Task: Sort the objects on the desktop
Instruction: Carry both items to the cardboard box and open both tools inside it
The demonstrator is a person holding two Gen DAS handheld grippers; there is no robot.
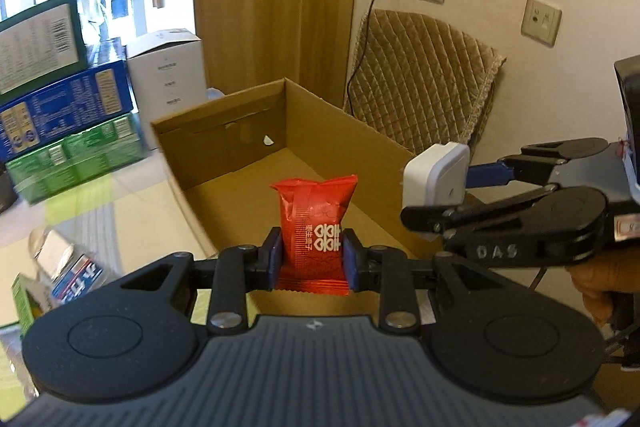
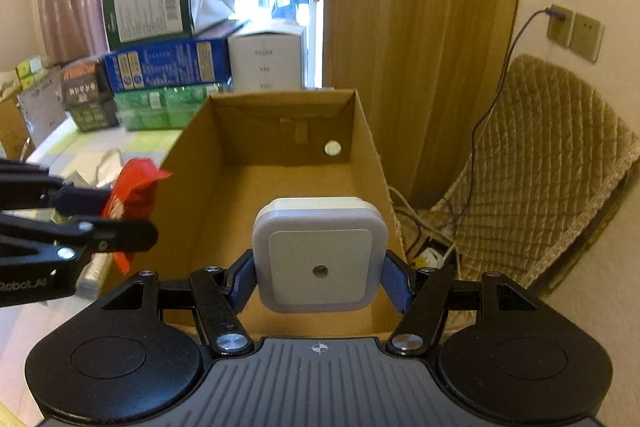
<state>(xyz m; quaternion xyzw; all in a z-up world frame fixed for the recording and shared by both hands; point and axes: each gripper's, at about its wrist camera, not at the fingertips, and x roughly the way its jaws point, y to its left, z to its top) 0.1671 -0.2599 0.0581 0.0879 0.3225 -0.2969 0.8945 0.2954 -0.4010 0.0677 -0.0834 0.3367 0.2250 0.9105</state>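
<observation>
Red packet (image 1: 314, 223) pinched upright by left gripper (image 1: 312, 255) — right gripper (image 2: 320, 279) clamps white night-light (image 2: 319, 255) over cardboard box (image 2: 368, 147).

Open cardboard box (image 2: 280, 179) sits centre on table (image 1: 132, 195). Left gripper (image 1: 311, 255) holds snack packet (image 1: 314, 215) over box's near left part. Right gripper (image 2: 318, 281) holds square plug-in device (image 2: 318, 255) above box's near right part. Stacked cartons (image 2: 168, 67) stand left behind box. Padded chair (image 2: 536, 163) right of box, against wall.
</observation>
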